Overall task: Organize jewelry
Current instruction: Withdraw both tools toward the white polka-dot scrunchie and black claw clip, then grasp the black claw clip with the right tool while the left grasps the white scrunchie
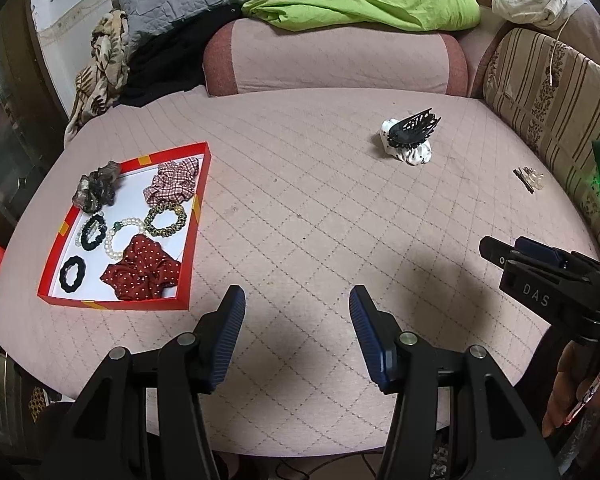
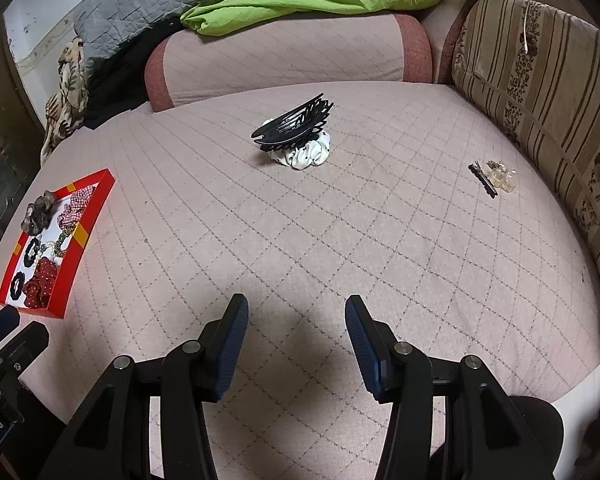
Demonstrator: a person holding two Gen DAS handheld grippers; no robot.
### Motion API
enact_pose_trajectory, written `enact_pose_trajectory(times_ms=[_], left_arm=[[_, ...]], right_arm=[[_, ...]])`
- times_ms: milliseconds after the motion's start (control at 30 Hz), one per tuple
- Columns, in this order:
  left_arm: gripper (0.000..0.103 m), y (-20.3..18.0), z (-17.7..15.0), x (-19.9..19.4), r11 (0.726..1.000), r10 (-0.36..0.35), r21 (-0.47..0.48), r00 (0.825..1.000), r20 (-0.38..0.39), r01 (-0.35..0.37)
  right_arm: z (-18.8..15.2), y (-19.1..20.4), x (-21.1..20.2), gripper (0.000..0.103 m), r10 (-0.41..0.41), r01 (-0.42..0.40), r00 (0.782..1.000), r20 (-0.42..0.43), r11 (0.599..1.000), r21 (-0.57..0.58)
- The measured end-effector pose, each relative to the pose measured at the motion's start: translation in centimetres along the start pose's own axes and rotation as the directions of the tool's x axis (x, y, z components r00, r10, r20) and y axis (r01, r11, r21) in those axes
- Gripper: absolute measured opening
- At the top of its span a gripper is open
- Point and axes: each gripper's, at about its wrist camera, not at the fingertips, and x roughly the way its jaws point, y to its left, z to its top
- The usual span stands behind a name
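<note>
Red-walled and white inside, the shallow box (image 1: pixel 198 216) on the left of the quilted pink cushion (image 1: pixel 300 208) already holds most of the collection: a dark mottled scrunchie (image 1: pixel 96 188), a checked pink scrunchie (image 1: pixel 174 182), a gold-and-black coiled hair tie (image 1: pixel 165 220), a pearl bracelet (image 1: pixel 118 240), a dark green hair tie (image 1: pixel 93 231), a plain black hair tie (image 1: pixel 72 274) and a red dotted scrunchie (image 1: pixel 142 272). By my reading the sorting is well past halfway. What remains lies well apart from the box, toward the far right of the cushion: a black filigree claw clip (image 2: pixel 292 128) resting tilted on top of a white dotted scrunchie (image 2: pixel 304 156), and, nearer the striped backrest (image 2: pixel 540 92), a slim black hair clip (image 2: pixel 483 181) touching a small cluster of clear pieces (image 2: pixel 500 176) too small to identify. Neither tool carries anything. The left gripper (image 1: pixel 297 312) is angled down over bare cushion just right of the box, its ribbed blue pads parted with nothing between them. The right gripper (image 2: pixel 297 318) is released likewise, pointing down at empty fabric with the clip and scrunchie ahead of it, and the loose pieces ahead to its right. Both sit low and side by side, the right one's body showing at the edge of the left wrist view.
</note>
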Motion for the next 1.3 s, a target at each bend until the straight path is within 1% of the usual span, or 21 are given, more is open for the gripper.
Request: enact_pose_trajectory(times_ms=[267, 567, 667, 767, 833, 867, 933, 1033, 1067, 1200, 1233, 1300], left_arm=[[0.053, -0.5, 0.7, 1.3, 1.0, -0.012, 0.012, 0.999, -0.032, 0.012], [0.054, 0.1, 1.6, 3.9, 1.0, -0.019, -0.003, 0.997, -0.078, 0.018], [0.054, 0.5, 1.9, 5.1, 1.0, -0.023, -0.011, 0.995, -0.094, 0.022], [0.054, 1.0, 2.1, 6.1, 0.999, -0.027, -0.021, 0.994, -0.103, 0.025], [0.054, 1.4, 2.2, 6.8, 0.999, -0.036, -0.033, 0.994, -0.107, 0.033], [0.054, 1.5, 2.2, 7.1, 0.999, -0.037, -0.036, 0.994, -0.107, 0.034], [0.054, 1.8, 2.2, 7.7, 0.998, -0.041, -0.04, 0.993, -0.108, 0.037], [0.054, 2.0, 2.2, 8.6, 0.998, -0.045, -0.047, 0.992, -0.117, 0.039], [0.054, 2.0, 2.2, 8.9, 0.998, -0.044, -0.047, 0.991, -0.124, 0.039], [0.054, 2.3, 2.1, 9.6, 0.998, -0.041, -0.052, 0.99, -0.132, 0.034], [0.054, 2.4, 2.1, 9.8, 0.998, -0.041, -0.057, 0.99, -0.135, 0.034], [0.054, 2.6, 2.2, 10.0, 0.997, -0.044, -0.068, 0.99, -0.137, 0.035]], right_arm=[[0.7, -0.4, 1.0, 0.056, -0.006, 0.006, 1.0, -0.021, 1.0, 0.011], [1.4, -0.8, 3.4, 0.056, -0.019, 0.02, 0.998, -0.059, 1.0, 0.023], [2.5, -1.5, 4.2, 0.056, -0.015, 0.017, 0.998, -0.062, 0.999, 0.034], [4.9, -2.5, 5.0, 0.056, -0.011, 0.013, 0.999, -0.039, 0.999, 0.043], [6.9, -3.6, 5.7, 0.056, 0.007, -0.006, 1.0, -0.009, 0.998, 0.067], [8.6, -4.5, 6.3, 0.056, 0.023, -0.024, 1.0, 0.012, 0.996, 0.091], [10.7, -5.7, 7.5, 0.056, 0.053, -0.058, 0.998, 0.044, 0.991, 0.122], [13.8, -6.9, 10.0, 0.056, 0.083, -0.095, 0.993, 0.081, 0.984, 0.151], [14.8, -7.2, 11.1, 0.056, 0.102, -0.114, 0.992, 0.08, 0.98, 0.163], [16.7, -7.4, 14.2, 0.056, 0.191, -0.2, 0.98, 0.062, 0.956, 0.215], [17.1, -7.1, 14.8, 0.056, 0.209, -0.216, 0.976, 0.057, 0.953, 0.214], [17.6, -6.1, 15.5, 0.053, 0.256, -0.26, 0.966, 0.047, 0.945, 0.197]])
